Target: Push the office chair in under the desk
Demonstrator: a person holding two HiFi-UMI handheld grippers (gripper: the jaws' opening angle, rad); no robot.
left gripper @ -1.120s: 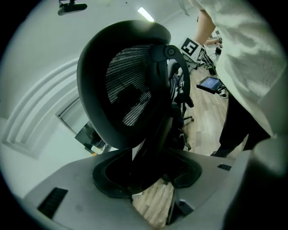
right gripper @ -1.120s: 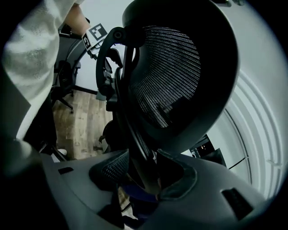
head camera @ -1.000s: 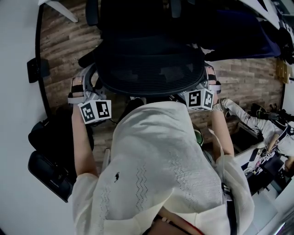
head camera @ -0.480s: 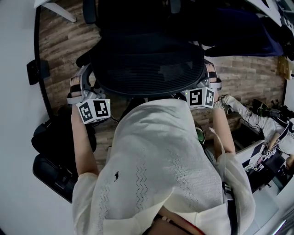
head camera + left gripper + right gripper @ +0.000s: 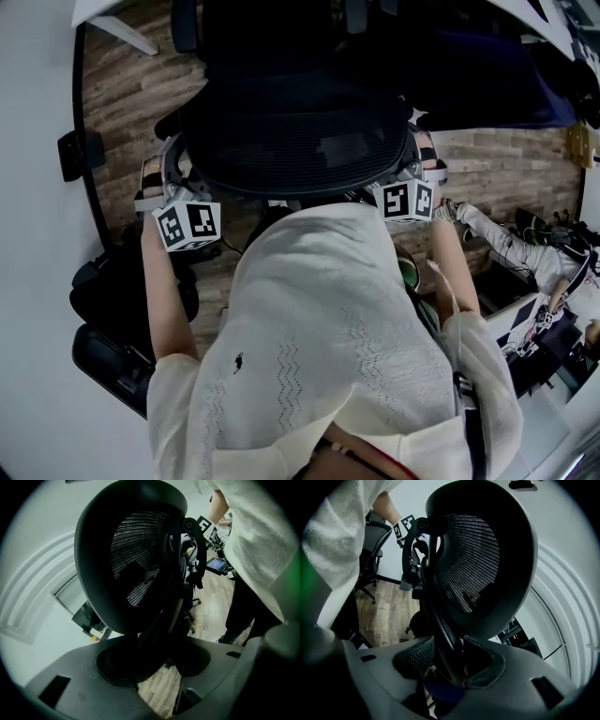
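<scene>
The black mesh office chair (image 5: 300,131) stands in front of me with its backrest toward me and its seat partly beneath the white desk (image 5: 553,23) at the top of the head view. My left gripper (image 5: 167,176) holds the backrest's left rim, and its jaws have just closed a little further on it. My right gripper (image 5: 424,167) is shut on the right rim. In the left gripper view the backrest frame (image 5: 140,564) runs down between the left gripper's (image 5: 157,660) jaws. The right gripper view shows the backrest frame (image 5: 483,564) clamped in the right gripper (image 5: 450,660).
A white wall runs along the left, with a black bag or chair base (image 5: 122,300) on the wood floor (image 5: 122,84) beside my left arm. Cables and loose gear (image 5: 534,244) lie at the right. A white desk leg (image 5: 117,33) stands at the upper left.
The chair and both grippers have shifted a little away from me, toward the desk. The grips look the same.
</scene>
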